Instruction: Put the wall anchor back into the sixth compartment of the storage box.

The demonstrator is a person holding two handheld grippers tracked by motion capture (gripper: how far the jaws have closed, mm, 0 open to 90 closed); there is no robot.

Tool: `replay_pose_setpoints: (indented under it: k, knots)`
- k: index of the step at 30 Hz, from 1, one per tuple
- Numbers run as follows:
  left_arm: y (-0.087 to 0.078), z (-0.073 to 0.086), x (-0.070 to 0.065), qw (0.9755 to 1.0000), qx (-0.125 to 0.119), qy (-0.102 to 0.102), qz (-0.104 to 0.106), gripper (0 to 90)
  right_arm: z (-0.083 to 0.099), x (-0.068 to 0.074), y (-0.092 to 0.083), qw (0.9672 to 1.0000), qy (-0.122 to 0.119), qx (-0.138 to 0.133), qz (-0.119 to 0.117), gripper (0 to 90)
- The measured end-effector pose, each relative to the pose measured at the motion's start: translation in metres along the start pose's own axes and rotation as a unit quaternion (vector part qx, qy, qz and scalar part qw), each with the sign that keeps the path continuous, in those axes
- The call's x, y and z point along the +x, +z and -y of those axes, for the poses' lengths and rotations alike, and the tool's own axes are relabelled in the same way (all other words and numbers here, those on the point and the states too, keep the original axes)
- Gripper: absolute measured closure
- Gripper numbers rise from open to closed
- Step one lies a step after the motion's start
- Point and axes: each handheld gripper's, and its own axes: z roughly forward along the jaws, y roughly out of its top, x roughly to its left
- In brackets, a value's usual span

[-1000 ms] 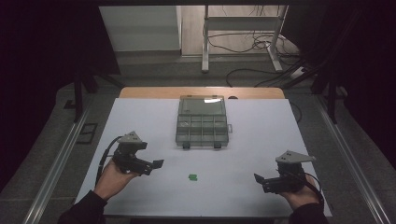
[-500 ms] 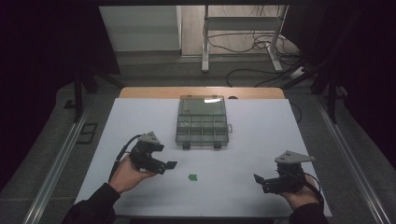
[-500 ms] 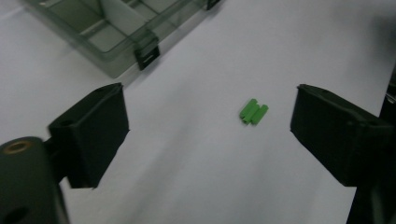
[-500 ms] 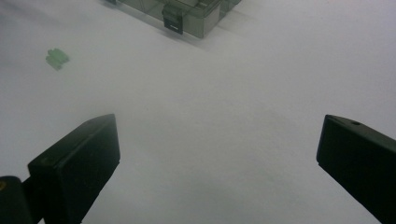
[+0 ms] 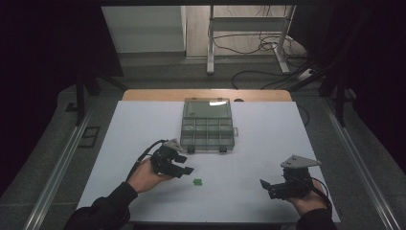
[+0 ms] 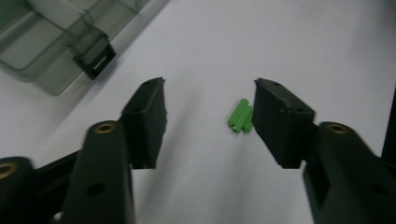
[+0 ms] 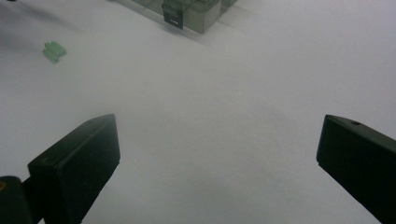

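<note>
White tabletop (image 5: 249,143) spreads under dim light, with a wooden strip along its far edge and loose cables on the floor beyond; near the far middle sits a clear smoky plastic compartment box (image 5: 208,125), lid shut and dark latches facing the person, probably set there as the store for small parts; a small green ribbed plastic block (image 5: 197,181) lies alone on the bare surface, nearer the person than the box and well apart from it; the left gripper (image 5: 184,169), held in the person's left hand (image 5: 146,176), hovers just beside the block with its jaws spread wide, and in the left gripper view the block (image 6: 241,115) sits close against the inner face of one jaw rather than centred, so the gripper looks lined up for a pick but would, by my judgement, need a small sideways shift first; the right gripper (image 5: 266,185) rests low near the table's near right edge, jaws likewise wide and holding nothing, seemingly parked out of the way; no brand, label or writing can be read on anything.
</note>
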Motion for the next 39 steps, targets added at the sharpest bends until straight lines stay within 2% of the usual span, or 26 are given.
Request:
replay_pose_setpoints:
  k: [1,8,12,16,19,26,30,32,39]
  knots:
    - [0.005,-0.002,-0.001,0.9999,0.009,0.010,0.001,51.1,0.000,0.000,0.000,1.0000,-0.003,0.001,0.001,0.0]
    - [0.024,-0.009,-0.007,0.9976,0.044,0.051,0.015,65.1,0.000,0.000,0.000,1.0000,-0.004,0.003,0.002,0.0]
    - [0.030,-0.009,-0.008,0.9968,0.053,0.055,0.021,71.1,0.000,0.000,0.000,1.0000,-0.006,0.004,0.001,0.0]
    - [0.036,-0.009,-0.010,0.9949,0.070,0.067,0.025,74.0,0.000,0.000,0.001,1.0000,-0.007,0.004,0.000,0.0]
    - [0.039,-0.008,-0.012,0.9943,0.074,0.072,0.027,75.8,0.000,0.000,0.001,1.0000,-0.007,0.005,0.000,0.0]
    - [0.044,-0.010,-0.016,0.9930,0.078,0.089,0.002,77.7,0.001,0.000,0.001,0.9999,-0.007,0.009,0.000,0.0]
    - [0.045,-0.010,-0.017,0.9927,0.080,0.091,0.004,79.9,0.001,0.000,0.001,0.9999,-0.007,0.010,-0.001,0.0]
    - [0.047,-0.011,-0.018,0.9915,0.085,0.098,-0.004,81.1,0.001,0.000,0.001,0.9999,-0.009,0.010,0.000,0.0]
    - [0.048,-0.012,-0.014,0.9923,0.088,0.087,0.005,84.5,0.001,0.000,0.001,0.9999,-0.008,0.009,-0.001,0.0]
